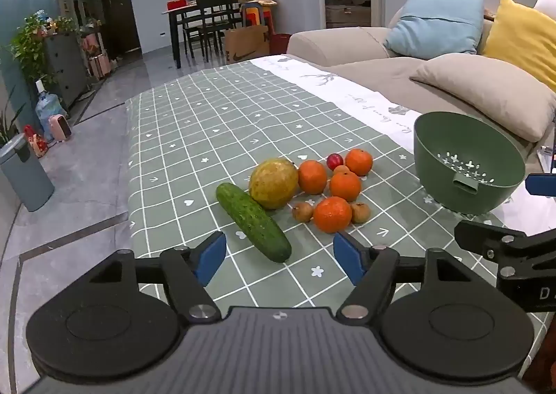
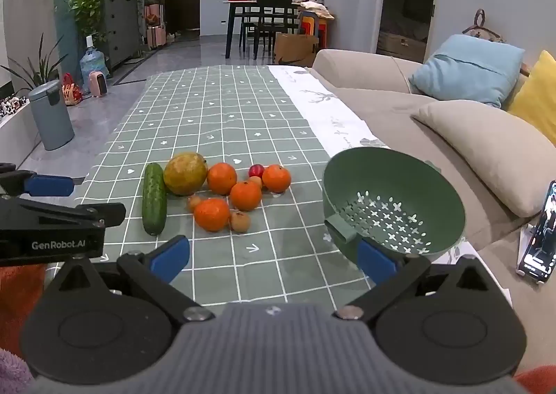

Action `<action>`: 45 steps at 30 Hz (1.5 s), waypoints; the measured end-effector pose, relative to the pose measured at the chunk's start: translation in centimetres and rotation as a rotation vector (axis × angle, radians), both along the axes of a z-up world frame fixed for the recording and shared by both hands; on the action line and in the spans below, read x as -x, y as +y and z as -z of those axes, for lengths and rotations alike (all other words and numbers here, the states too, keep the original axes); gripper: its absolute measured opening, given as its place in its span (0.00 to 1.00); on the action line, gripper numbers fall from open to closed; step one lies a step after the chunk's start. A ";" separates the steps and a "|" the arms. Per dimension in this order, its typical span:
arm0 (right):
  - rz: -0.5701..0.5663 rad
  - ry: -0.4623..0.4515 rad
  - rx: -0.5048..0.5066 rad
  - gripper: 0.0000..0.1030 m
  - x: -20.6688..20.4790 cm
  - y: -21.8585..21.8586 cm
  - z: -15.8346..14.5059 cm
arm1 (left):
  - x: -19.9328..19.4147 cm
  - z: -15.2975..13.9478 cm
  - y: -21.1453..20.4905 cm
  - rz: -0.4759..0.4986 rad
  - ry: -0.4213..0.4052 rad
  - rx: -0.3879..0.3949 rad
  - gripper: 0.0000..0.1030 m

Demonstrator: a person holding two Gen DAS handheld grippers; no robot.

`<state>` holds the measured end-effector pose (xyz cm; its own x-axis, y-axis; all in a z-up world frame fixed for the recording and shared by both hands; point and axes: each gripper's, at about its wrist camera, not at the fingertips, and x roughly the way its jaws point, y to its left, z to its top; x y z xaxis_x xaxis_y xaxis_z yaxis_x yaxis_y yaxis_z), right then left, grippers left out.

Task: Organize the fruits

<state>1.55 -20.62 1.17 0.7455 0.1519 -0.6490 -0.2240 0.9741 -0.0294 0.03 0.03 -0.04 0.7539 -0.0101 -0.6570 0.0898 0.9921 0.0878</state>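
Observation:
A heap of fruit lies on the green checked tablecloth: a cucumber, a yellow-green mango, several oranges, a small red plum and small brown fruits. An empty green colander bowl stands to their right, tilted. My left gripper is open above the cucumber's near end, holding nothing. In the right wrist view the cucumber, mango and oranges lie ahead on the left. My right gripper is open and empty, its right finger close under the colander.
A beige sofa with blue, yellow and beige cushions borders the table on the right. A phone leans at the far right. A grey bin, water bottle and plants stand on the floor at left; a dining table with chairs is far behind.

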 end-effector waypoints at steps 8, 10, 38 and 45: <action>0.001 0.011 -0.005 0.96 -0.2 0.0 -0.1 | 0.2 0.4 0.3 0.001 0.022 0.022 0.75; 0.000 0.015 -0.007 0.96 -0.5 0.0 -0.2 | -0.1 0.5 0.1 -0.001 0.021 0.021 0.75; 0.005 0.021 -0.005 0.96 -0.2 0.0 0.4 | 0.1 0.3 0.1 -0.001 0.018 0.028 0.75; 0.006 0.032 -0.002 0.96 -0.2 0.0 0.6 | 0.1 0.1 0.2 0.002 0.017 0.028 0.75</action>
<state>1.78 -20.67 0.61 0.7250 0.1490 -0.6725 -0.2188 0.9756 -0.0198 -0.10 0.22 -0.18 0.7428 -0.0304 -0.6688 0.0933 0.9939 0.0585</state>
